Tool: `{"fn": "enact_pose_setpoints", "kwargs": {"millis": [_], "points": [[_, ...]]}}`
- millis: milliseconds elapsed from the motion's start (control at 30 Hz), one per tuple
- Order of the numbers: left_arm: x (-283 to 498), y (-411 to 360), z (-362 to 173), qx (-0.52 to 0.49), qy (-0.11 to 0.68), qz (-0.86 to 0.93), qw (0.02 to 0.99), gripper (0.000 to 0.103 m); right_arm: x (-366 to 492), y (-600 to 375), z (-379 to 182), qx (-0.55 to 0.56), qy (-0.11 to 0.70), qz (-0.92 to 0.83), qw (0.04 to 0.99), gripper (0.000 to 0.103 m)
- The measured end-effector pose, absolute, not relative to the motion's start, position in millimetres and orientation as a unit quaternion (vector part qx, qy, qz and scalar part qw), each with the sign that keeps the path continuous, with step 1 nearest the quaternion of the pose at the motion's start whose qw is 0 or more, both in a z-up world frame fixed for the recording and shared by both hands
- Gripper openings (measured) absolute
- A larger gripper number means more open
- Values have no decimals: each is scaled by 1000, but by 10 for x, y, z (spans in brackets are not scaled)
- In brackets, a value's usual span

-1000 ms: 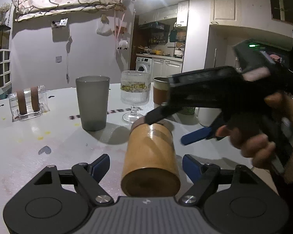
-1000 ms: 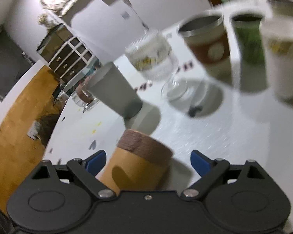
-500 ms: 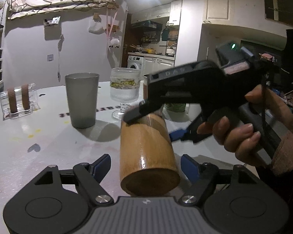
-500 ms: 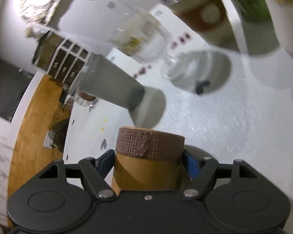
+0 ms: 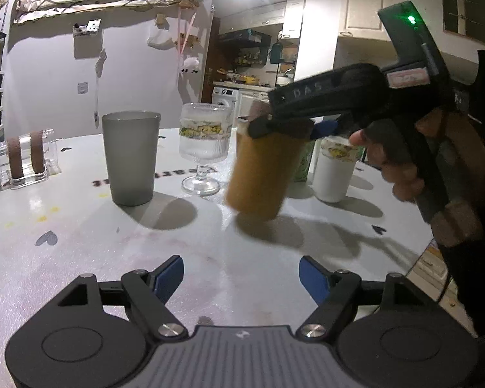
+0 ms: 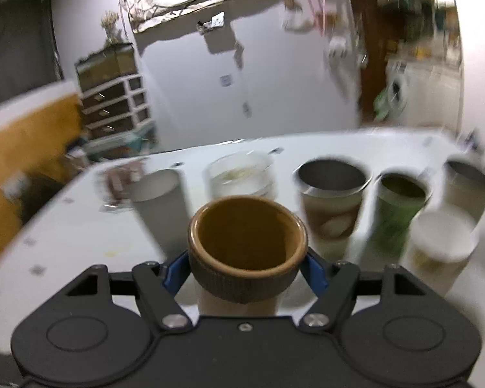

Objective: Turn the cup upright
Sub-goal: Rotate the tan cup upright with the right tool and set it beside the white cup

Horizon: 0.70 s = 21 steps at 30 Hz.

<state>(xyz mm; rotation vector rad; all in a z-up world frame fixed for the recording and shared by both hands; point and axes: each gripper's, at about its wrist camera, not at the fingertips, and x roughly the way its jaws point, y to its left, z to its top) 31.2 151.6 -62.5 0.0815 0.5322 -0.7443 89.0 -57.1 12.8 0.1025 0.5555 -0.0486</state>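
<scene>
The tan cup (image 5: 262, 174) with a brown ribbed band at its rim hangs nearly upright, mouth up, just above the white table (image 5: 80, 252). My right gripper (image 6: 244, 266) is shut on the cup's band; I look into the open mouth of the cup (image 6: 247, 239) in the right wrist view. The right gripper (image 5: 291, 126) also shows in the left wrist view, gripping the cup's top. My left gripper (image 5: 241, 274) is open and empty, low over the table in front of the cup.
A grey tumbler (image 5: 131, 156), a ribbed stemmed glass (image 5: 203, 148), a white cup (image 5: 334, 168) and a clear holder (image 5: 26, 158) stand on the table. The right wrist view shows a row of cups: steel-rimmed (image 6: 333, 207), green (image 6: 401, 210), white (image 6: 443, 245).
The right gripper lifted the cup off the table and turned it from lying on its side to mouth up. The left gripper stayed open and drew back from the cup.
</scene>
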Motion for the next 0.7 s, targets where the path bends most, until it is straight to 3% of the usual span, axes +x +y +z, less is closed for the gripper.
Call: {"fn": "enact_pose_setpoints", "kwargs": {"millis": [567, 700], "points": [[341, 1525, -641, 37, 263, -340, 902, 78, 1031, -699, -57, -39, 277, -110, 954, 75], [365, 1536, -580, 35, 257, -333, 906, 78, 923, -718, 21, -16, 266, -103, 958, 88]]}}
